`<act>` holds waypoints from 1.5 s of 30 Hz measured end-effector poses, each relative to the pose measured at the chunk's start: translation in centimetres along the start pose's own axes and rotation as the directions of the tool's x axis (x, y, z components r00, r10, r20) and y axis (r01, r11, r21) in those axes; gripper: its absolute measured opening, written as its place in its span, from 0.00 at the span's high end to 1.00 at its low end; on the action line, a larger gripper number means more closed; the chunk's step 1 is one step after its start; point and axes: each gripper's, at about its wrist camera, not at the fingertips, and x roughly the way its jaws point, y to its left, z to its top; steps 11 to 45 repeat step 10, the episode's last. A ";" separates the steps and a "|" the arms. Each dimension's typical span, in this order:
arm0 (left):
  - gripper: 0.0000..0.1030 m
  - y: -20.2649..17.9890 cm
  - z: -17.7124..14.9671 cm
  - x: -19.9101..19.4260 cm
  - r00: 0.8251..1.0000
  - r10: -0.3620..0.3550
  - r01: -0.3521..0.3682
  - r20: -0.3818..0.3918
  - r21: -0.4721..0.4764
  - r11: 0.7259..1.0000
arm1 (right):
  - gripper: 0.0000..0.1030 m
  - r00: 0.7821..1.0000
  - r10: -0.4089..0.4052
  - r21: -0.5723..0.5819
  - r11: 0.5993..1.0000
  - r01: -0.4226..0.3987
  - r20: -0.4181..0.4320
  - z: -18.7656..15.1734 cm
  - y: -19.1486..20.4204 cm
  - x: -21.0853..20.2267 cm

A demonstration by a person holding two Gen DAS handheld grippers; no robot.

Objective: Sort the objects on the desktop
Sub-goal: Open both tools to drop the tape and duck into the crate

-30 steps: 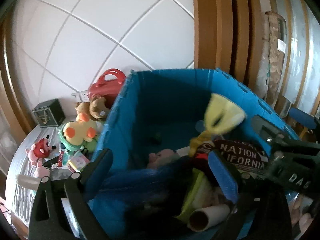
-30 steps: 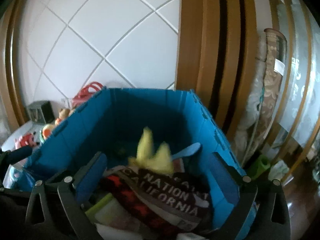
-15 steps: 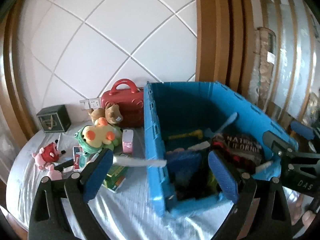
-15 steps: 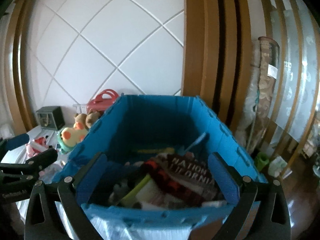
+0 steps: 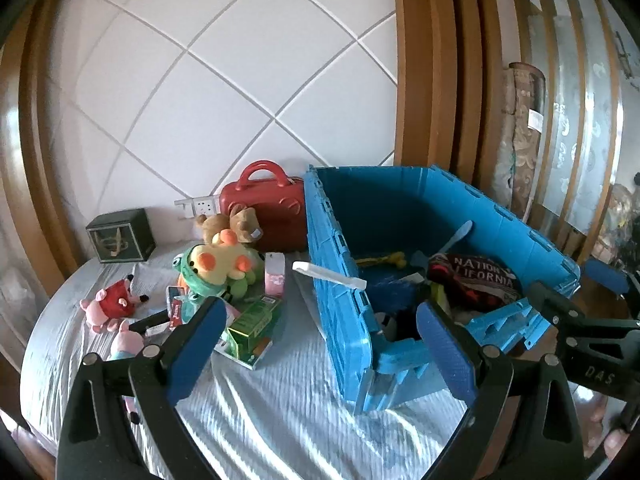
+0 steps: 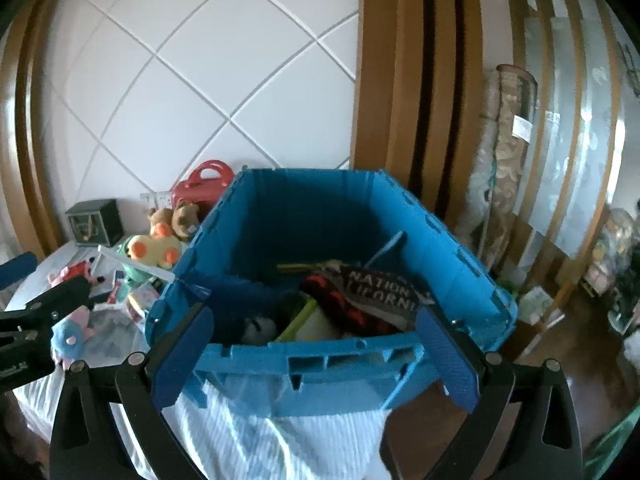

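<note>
A blue plastic crate (image 5: 344,312) (image 6: 320,364) stands on the cloth-covered table, holding a dark cloth printed with "NATION" lettering (image 5: 476,280) (image 6: 384,288), a yellow item (image 5: 384,258) and other things. A white strip (image 5: 328,274) lies across the crate's left rim. Left of the crate lie a yellow and green duck plush (image 5: 216,268), a brown plush (image 5: 232,222), a red and pink plush (image 5: 112,304), a green box (image 5: 252,326) and a pink box (image 5: 275,273). My left gripper (image 5: 316,352) is open and empty, in front of the crate. My right gripper (image 6: 316,360) is open and empty at the crate's near wall.
A red case with a handle (image 5: 264,208) and a dark green box (image 5: 120,236) stand by the tiled wall. The table's white cloth (image 5: 280,412) shows bare in front. A rolled rug (image 6: 508,148) leans at the right beyond the table edge.
Both grippers have pulled back and up from inside the crate; the crate now sits farther off. The yellow item dropped into the crate. Both grippers hold nothing.
</note>
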 end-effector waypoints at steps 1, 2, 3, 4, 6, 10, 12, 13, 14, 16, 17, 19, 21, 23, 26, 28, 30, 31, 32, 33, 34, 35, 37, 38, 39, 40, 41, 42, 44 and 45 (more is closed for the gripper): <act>0.06 0.1 -0.1 -0.2 1.000 0.003 -0.003 0.001 -0.002 1.000 | 0.00 1.000 0.001 0.002 1.000 -0.001 0.001 0.0 0.0 -0.2; 0.06 0.2 -0.2 -0.3 1.000 0.007 -0.007 -0.002 -0.007 1.000 | 0.00 1.000 0.002 0.002 1.000 -0.002 0.003 -0.1 0.0 -0.3; 0.06 0.3 -0.2 -0.5 1.000 0.007 -0.007 -0.001 -0.011 1.000 | 0.00 1.000 0.001 0.002 1.000 -0.001 0.003 -0.2 0.0 -0.5; 0.06 0.4 -0.2 -0.7 1.000 0.009 -0.009 0.001 -0.015 1.000 | 0.00 1.000 0.000 0.000 1.000 0.000 0.004 -0.1 0.0 -0.5; 0.06 0.5 -0.3 -1.1 1.000 0.014 -0.014 0.011 -0.021 1.000 | 0.00 1.000 0.001 -0.002 1.000 -0.001 0.003 -0.2 0.0 -0.6; 0.06 0.6 -0.5 -2.2 0.999 0.015 -0.014 0.039 -0.026 1.000 | 0.00 1.000 0.006 0.000 1.000 -0.006 0.003 -0.1 -0.1 -0.7; 0.06 0.6 -0.5 -2.2 0.999 0.015 -0.014 0.039 -0.026 1.000 | 0.00 1.000 0.006 0.000 1.000 -0.006 0.003 -0.1 -0.1 -0.7; 0.06 0.6 -0.5 -2.2 0.999 0.015 -0.014 0.039 -0.026 1.000 | 0.00 1.000 0.006 0.000 1.000 -0.006 0.003 -0.1 -0.1 -0.7; 0.06 0.6 -0.5 -2.2 0.999 0.015 -0.014 0.039 -0.026 1.000 | 0.00 1.000 0.006 0.000 1.000 -0.006 0.003 -0.1 -0.1 -0.7; 0.06 0.6 -0.5 -2.2 0.999 0.015 -0.014 0.039 -0.026 1.000 | 0.00 1.000 0.006 0.000 1.000 -0.006 0.003 -0.1 -0.1 -0.7; 0.06 0.6 -0.5 -2.2 0.999 0.015 -0.014 0.039 -0.026 1.000 | 0.00 1.000 0.006 0.000 1.000 -0.006 0.003 -0.1 -0.1 -0.7; 0.06 0.6 -0.5 -2.2 0.999 0.015 -0.014 0.039 -0.026 1.000 | 0.00 1.000 0.006 0.000 1.000 -0.006 0.003 -0.1 -0.1 -0.7; 0.06 0.6 -0.5 -2.2 0.999 0.015 -0.014 0.039 -0.026 1.000 | 0.00 1.000 0.006 0.000 1.000 -0.006 0.003 -0.1 -0.1 -0.7; 0.06 0.6 -0.5 -2.2 0.999 0.015 -0.014 0.039 -0.026 1.000 | 0.00 1.000 0.006 0.000 1.000 -0.006 0.003 -0.1 -0.1 -0.7; 0.06 0.6 -0.5 -2.2 0.999 0.015 -0.014 0.039 -0.026 1.000 | 0.00 1.000 0.006 0.000 1.000 -0.006 0.003 -0.1 -0.1 -0.7; 0.06 0.6 -0.5 -2.2 0.999 0.015 -0.014 0.039 -0.026 1.000 | 0.00 1.000 0.006 0.000 1.000 -0.006 0.003 -0.1 -0.1 -0.7; 0.06 0.6 -0.5 -2.2 0.999 0.015 -0.014 0.039 -0.026 1.000 | 0.00 1.000 0.006 0.000 1.000 -0.006 0.003 -0.1 -0.1 -0.7; 0.06 0.6 -0.5 -2.2 0.999 0.015 -0.014 0.039 -0.026 1.000 | 0.00 1.000 0.006 0.000 1.000 -0.006 0.003 -0.1 -0.1 -0.7; 0.06 0.6 -0.5 -2.2 0.999 0.015 -0.014 0.039 -0.026 1.000 | 0.00 1.000 0.006 0.000 1.000 -0.006 0.003 -0.1 -0.1 -0.7; 0.06 0.6 -0.5 -2.2 0.999 0.015 -0.014 0.039 -0.026 1.000 | 0.00 1.000 0.006 0.000 1.000 -0.006 0.003 -0.1 -0.1 -0.7; 0.06 0.6 -0.5 -2.2 0.999 0.015 -0.014 0.039 -0.026 1.000 | 0.00 1.000 0.006 0.000 1.000 -0.006 0.003 -0.1 -0.1 -0.7; 0.06 0.6 -0.5 -2.2 0.999 0.015 -0.014 0.039 -0.026 1.000 | 0.00 1.000 0.006 0.000 1.000 -0.006 0.003 -0.1 -0.1 -0.7; 0.06 0.6 -0.5 -2.2 0.999 0.015 -0.014 0.039 -0.026 1.000 | 0.00 1.000 0.006 0.000 1.000 -0.006 0.003 -0.1 -0.1 -0.7; 0.06 0.6 -0.5 -2.2 0.999 0.015 -0.014 0.039 -0.026 1.000 | 0.00 1.000 0.006 0.000 1.000 -0.006 0.003 -0.1 -0.1 -0.7; 0.06 0.6 -0.5 -2.2 0.999 0.015 -0.014 0.039 -0.026 1.000 | 0.00 1.000 0.006 0.000 1.000 -0.006 0.003 -0.1 -0.1 -0.7; 0.06 0.6 -0.5 -2.2 0.999 0.015 -0.014 0.039 -0.026 1.000 | 0.00 1.000 0.006 0.000 1.000 -0.006 0.003 -0.1 -0.1 -0.7; 0.06 0.6 -0.5 -2.2 0.999 0.015 -0.014 0.039 -0.026 1.000 | 0.00 1.000 0.006 0.000 1.000 -0.006 0.003 -0.1 -0.1 -0.7; 0.06 0.6 -0.5 -2.2 0.999 0.015 -0.014 0.039 -0.026 1.000 | 0.00 1.000 0.006 0.000 1.000 -0.006 0.003 -0.1 -0.1 -0.7; 0.06 0.6 -0.5 -2.2 0.999 0.015 -0.014 0.039 -0.026 1.000 | 0.00 1.000 0.006 0.000 1.000 -0.006 0.003 -0.1 -0.1 -0.7; 0.06 0.6 -0.5 -2.2 0.999 0.015 -0.014 0.039 -0.026 1.000 | 0.00 1.000 0.006 0.000 1.000 -0.006 0.003 -0.1 -0.1 -0.7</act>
